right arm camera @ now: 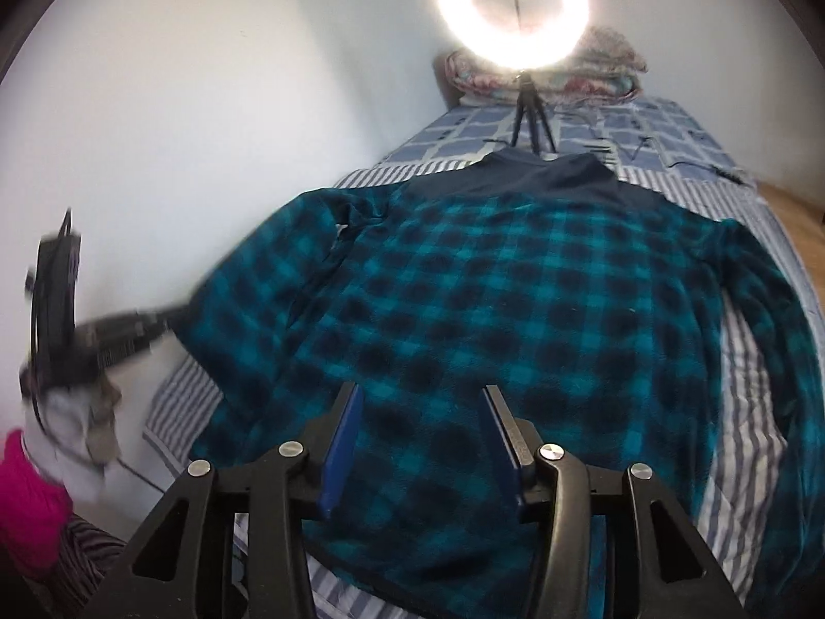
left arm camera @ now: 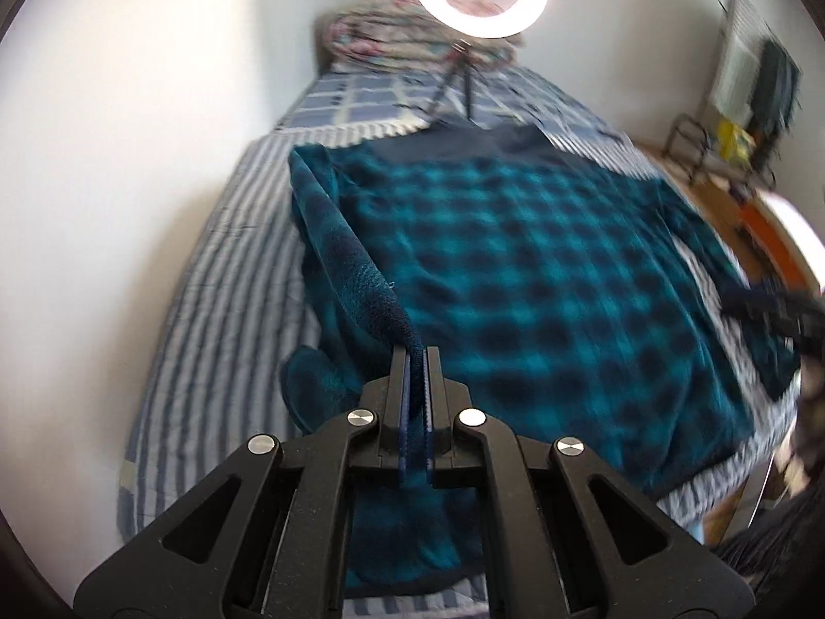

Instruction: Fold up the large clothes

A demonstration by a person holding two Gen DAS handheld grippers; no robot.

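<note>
Fleece fills my left wrist view: the teal-and-navy checked fleece pullover [left arm camera: 541,268] lies flat on the blue-striped bed sheet [left arm camera: 216,320], my left gripper [left arm camera: 415,356] pinching its lifted sleeve. On the right wrist view, my right gripper [right arm camera: 420,402] hangs spread over the hem, the glowing ring light on a tripod [right arm camera: 513,10] standing beyond the collar.

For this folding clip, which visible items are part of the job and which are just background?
Part of the job:
- plaid fleece shirt, spread on the striped bed sheet
- left gripper, shut on the shirt's sleeve cuff
- right gripper, open above the hem

Just background:
- ring light on its tripod
- folded floral quilt at the bed's far end
</note>
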